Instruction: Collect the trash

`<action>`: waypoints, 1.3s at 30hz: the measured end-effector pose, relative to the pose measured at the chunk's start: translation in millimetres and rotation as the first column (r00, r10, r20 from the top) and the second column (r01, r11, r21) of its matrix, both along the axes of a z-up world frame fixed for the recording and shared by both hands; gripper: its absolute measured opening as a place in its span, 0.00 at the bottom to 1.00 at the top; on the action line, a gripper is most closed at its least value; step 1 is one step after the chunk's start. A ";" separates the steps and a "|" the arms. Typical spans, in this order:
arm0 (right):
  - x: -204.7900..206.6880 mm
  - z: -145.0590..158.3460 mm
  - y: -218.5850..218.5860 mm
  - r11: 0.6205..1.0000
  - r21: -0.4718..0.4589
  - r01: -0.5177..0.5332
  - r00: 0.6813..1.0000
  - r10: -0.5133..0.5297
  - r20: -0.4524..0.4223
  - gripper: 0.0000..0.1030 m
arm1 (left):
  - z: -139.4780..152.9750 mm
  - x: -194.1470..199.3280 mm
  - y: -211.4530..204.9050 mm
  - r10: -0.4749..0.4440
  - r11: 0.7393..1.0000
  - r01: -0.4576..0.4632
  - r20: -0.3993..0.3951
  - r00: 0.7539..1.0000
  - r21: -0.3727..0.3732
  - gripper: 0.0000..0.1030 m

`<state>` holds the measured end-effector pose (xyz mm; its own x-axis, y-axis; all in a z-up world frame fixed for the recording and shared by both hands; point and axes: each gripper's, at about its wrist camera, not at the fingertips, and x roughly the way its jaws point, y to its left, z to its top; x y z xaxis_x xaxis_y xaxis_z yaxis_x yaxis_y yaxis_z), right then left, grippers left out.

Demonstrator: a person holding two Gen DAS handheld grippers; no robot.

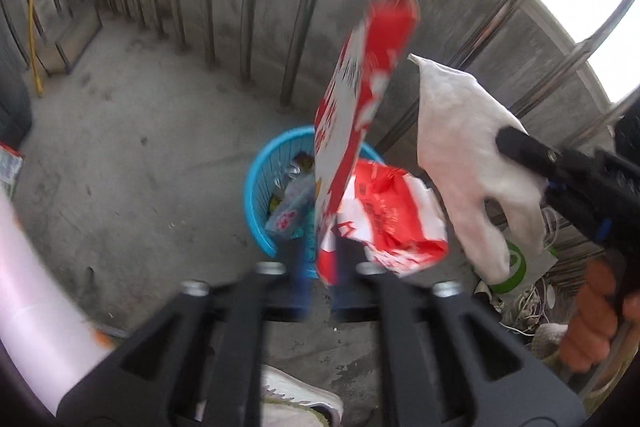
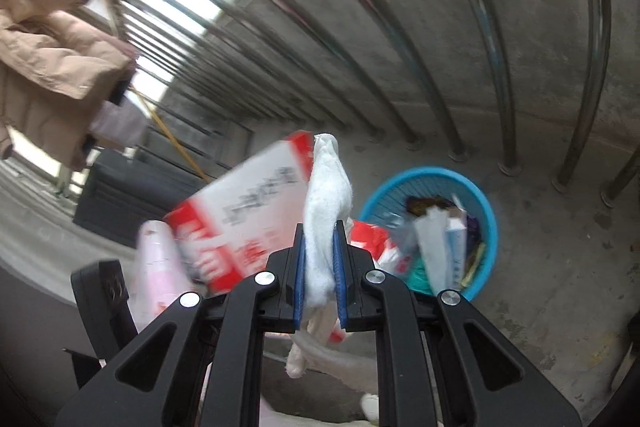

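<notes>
Blue basket (image 1: 256,195): on the concrete floor, directly below and ahead of my left gripper (image 1: 322,267).
Red-and-white carton (image 1: 352,131): upright between my parted left pads, long axis pointing away over the basket.
White rag (image 2: 324,227): clamped in my right gripper (image 2: 320,267), basket ahead to its right.
Nearer hand: left, I judge.

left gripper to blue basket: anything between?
Yes. In the left wrist view, the red-and-white box stands between the left gripper's fingers, with a crumpled red-and-white bag before the basket.

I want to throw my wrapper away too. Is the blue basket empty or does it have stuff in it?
It has stuff in it. The blue basket already holds wrappers and packets poking up inside.
</notes>
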<state>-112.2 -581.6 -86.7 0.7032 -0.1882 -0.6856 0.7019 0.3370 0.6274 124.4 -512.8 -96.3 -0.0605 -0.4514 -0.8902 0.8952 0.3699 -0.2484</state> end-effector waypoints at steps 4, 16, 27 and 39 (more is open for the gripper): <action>7.4 -61.3 -12.6 0.993 0.120 0.001 0.997 0.009 -0.082 0.13 | -41.6 10.2 -12.6 0.051 0.991 -0.044 -0.053 0.997 0.126 0.59; 26.8 -106.8 -25.2 0.963 0.259 0.070 0.995 -0.049 -0.087 0.15 | 52.5 82.1 105.3 0.298 0.950 -0.305 -0.104 0.949 -0.068 0.64; 29.7 -140.3 -31.3 0.924 0.344 0.168 0.981 -0.121 -0.154 0.63 | 137.3 58.4 277.3 0.462 0.855 -0.411 0.104 0.881 -0.315 0.76; 49.8 56.8 81.7 0.947 -0.268 -0.177 0.984 0.165 -0.066 0.78 | 184.6 -6.1 398.3 0.742 0.639 -0.614 0.161 0.651 -0.463 0.90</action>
<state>-62.4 -499.9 -29.9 0.7127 -0.2507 -0.6551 0.6427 0.6076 0.4667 118.3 -114.6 88.3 0.6347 -0.5143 -0.5767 0.4669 0.8499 -0.2441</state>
